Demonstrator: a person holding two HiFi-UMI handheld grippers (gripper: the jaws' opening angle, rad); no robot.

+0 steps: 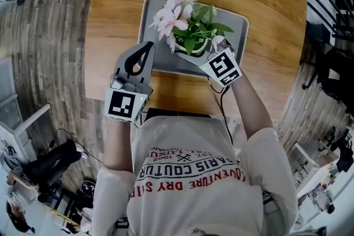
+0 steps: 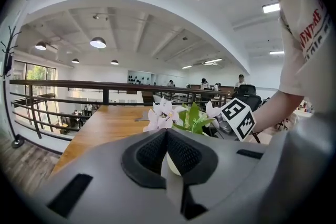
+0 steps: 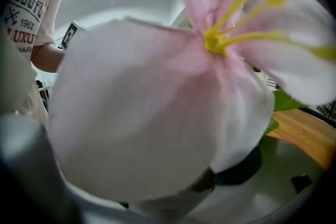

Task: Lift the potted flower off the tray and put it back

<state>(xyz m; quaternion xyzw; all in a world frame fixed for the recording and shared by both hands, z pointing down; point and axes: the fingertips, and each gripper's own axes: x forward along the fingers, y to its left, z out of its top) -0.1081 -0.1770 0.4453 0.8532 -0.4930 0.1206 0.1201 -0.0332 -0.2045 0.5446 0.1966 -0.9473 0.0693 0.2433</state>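
Two grippers are at work over one wooden bench [image 1: 265, 3], and on it sits a single grey tray [image 1: 239, 27] carrying the one potted flower [image 1: 185, 22], a cluster of pale pink blossoms above green leaves. From overhead the plant stands within the tray's outline, toward its middle and right; whether its base actually rests on the tray cannot be told from here. The left gripper [image 1: 146, 47] hovers at the tray's near left corner, just beside the plant but apart from it. In its own view the left gripper [image 2: 167, 134] has its two dark pads meeting at the tips, with nothing clamped between them, and the potted flower [image 2: 191, 118] shows just beyond. The right gripper [image 1: 206, 54] reaches in under the leaves on the plant's near right side, its marker cube [image 1: 224, 67] tilted up. One big pink blossom [image 3: 157, 102] fills its view — only one dark pad [image 3: 249, 165] peeks out beneath, so I cannot tell how its jaws stand. Each gripper carries one such cube.
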